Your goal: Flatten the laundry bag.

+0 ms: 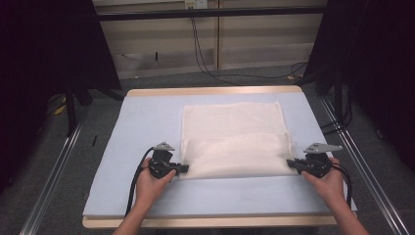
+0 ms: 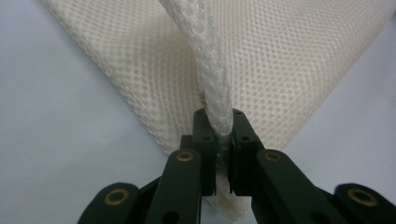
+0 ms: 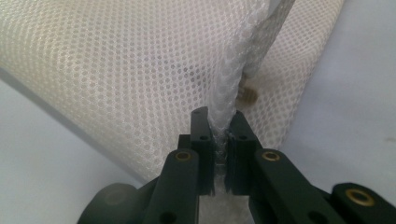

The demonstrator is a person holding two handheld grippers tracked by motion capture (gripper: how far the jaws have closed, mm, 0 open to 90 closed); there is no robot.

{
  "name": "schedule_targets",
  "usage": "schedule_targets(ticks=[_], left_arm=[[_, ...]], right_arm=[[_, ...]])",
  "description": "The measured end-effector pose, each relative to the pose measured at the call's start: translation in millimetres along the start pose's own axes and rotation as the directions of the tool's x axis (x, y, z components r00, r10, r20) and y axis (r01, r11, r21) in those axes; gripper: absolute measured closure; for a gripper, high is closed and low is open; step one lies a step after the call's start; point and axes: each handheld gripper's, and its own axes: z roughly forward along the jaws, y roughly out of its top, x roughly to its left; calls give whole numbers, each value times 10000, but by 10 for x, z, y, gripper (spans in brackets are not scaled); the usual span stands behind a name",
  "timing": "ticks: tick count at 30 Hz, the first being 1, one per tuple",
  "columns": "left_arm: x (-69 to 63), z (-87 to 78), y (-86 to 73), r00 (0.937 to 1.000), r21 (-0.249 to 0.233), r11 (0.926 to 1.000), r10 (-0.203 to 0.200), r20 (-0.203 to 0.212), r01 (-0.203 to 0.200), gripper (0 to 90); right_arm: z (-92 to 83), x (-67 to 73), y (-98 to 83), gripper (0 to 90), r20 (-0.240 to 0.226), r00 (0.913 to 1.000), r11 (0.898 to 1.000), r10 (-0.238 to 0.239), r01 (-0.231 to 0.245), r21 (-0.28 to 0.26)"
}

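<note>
Left gripper (image 1: 183, 169) at lower left of centre in the high view, right gripper (image 1: 292, 165) at lower right of centre, both level and pointing inward at each other; between them the mesh cloth (image 1: 235, 142), cream-white, spread over the middle of the frame, its near part folded back over the far part.

Seen from the left gripper (image 2: 218, 140) view: mesh cloth (image 2: 261, 60) fanning out across the upper frame from the jaw tips, its gathered edge rising as a thick rolled ridge straight up the centre. Seen from the right gripper (image 3: 219, 140) view: mesh cloth (image 3: 121, 74) spreading over the upper left and centre, bunched edge climbing from the jaws toward the upper right; small brownish spot (image 3: 247, 95) just right of the ridge, too blurred to identify.

Around the cloth: pale blue mat (image 1: 147, 122) under everything; wooden table (image 1: 215, 91) showing as a strip along the mat's far edge; dark cables (image 1: 210, 68) on the floor at upper centre; nothing standing between jaws and cloth.

Both pairs of jaws drawn narrow, each pinching a bunched corner of the folded cloth edge between the pads; left hand (image 1: 151, 183) and right hand (image 1: 329, 182) wrapped around the gripper bodies.
</note>
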Motion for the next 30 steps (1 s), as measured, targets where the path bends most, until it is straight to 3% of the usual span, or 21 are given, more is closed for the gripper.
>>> schedule_targets(ticks=[6, 11, 16, 19, 22, 23, 26, 30], left_arm=[[139, 61, 121, 9982, -315, 9995, 22, -592, -41, 841], [282, 83, 161, 9973, -693, 9958, -630, -390, 602, 840], [271, 35, 156, 9977, -841, 9945, -641, -197, 623, 812], [289, 20, 173, 9959, -1358, 9872, -872, -245, 831, 702], [319, 28, 188, 9947, -1663, 9810, -1024, -50, 1002, 657], [317, 31, 192, 9940, -1810, 9776, -1090, -11, 1070, 657], [296, 2, 210, 9970, -1783, 9810, -768, 42, 764, 728], [276, -69, 196, 9951, -1589, 9825, -928, 331, 969, 818]], right_arm=[[195, -46, 161, 841, 398, 9992, 9998, 68, -61, -167], [338, -90, 236, 837, 780, 9969, 9983, 138, -93, -578], [302, -99, 241, 781, 443, 9977, 9955, 515, -477, -819], [267, -123, 251, 770, 356, 9967, 9923, 732, -692, -1032], [247, -116, 252, 787, 270, 9968, 9913, 753, -719, -1101], [241, -111, 251, 790, 215, 9971, 9909, 735, -706, -1143], [195, -104, 234, 811, 10, 9980, 9896, 634, -627, -1296], [99, -122, 165, 824, -238, 9972, 9863, 712, -740, -1473]])
